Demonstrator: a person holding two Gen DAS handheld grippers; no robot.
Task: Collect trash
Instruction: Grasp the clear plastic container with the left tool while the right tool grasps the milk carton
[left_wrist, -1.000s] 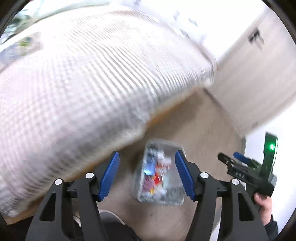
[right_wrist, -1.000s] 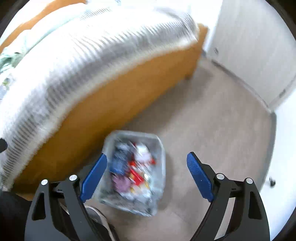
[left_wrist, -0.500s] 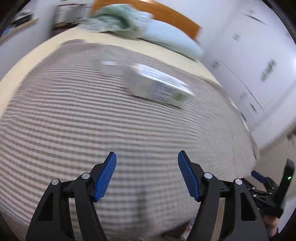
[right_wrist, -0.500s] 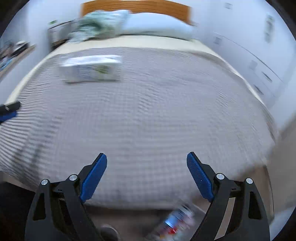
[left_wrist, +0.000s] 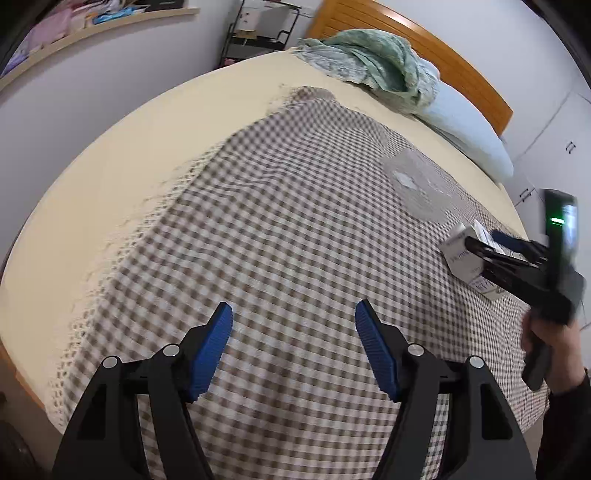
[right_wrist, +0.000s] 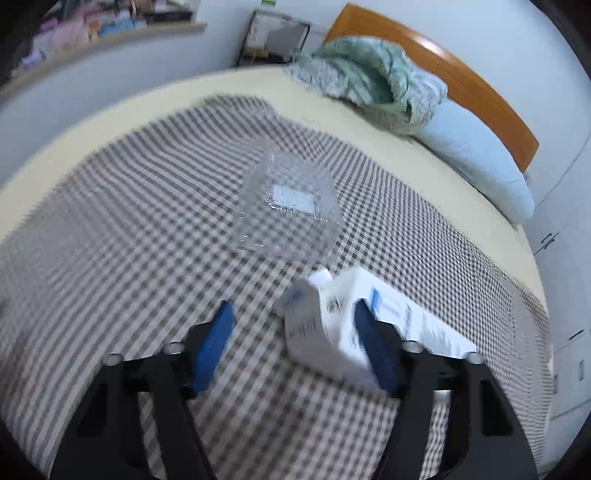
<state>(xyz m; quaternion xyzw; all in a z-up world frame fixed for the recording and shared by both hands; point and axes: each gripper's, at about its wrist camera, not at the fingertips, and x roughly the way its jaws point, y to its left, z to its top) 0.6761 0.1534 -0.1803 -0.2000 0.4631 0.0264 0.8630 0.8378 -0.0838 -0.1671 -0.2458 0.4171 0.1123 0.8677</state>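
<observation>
**Carton Within Reach, Clear Box Waiting**

On the checked bedspread (right_wrist: 147, 221) we have two pieces of trash left to collect, and by our reading neither is in hand yet. The white carton (right_wrist: 328, 325) lies on its side at our right gripper (right_wrist: 295, 339), whose jaws are closing; the right pad sits against or just over the carton's top, the left pad is apart from it over bare cloth, so we judge no grip is made. The picture is blurred, and we cannot tell whether that right pad truly touches. Just beyond the carton rests a clear plastic box (right_wrist: 288, 206), apparently empty, untouched.

Our left gripper (left_wrist: 293, 347) hangs with its jaws apart and nothing between them, over bare checked cloth, well away from both items.

Around us: a crumpled green blanket (right_wrist: 369, 74) on a pale blue pillow (right_wrist: 476, 158) by the wooden headboard (right_wrist: 461, 74). Nothing blocks the carton; the clear box lies near enough to be nudged.
</observation>
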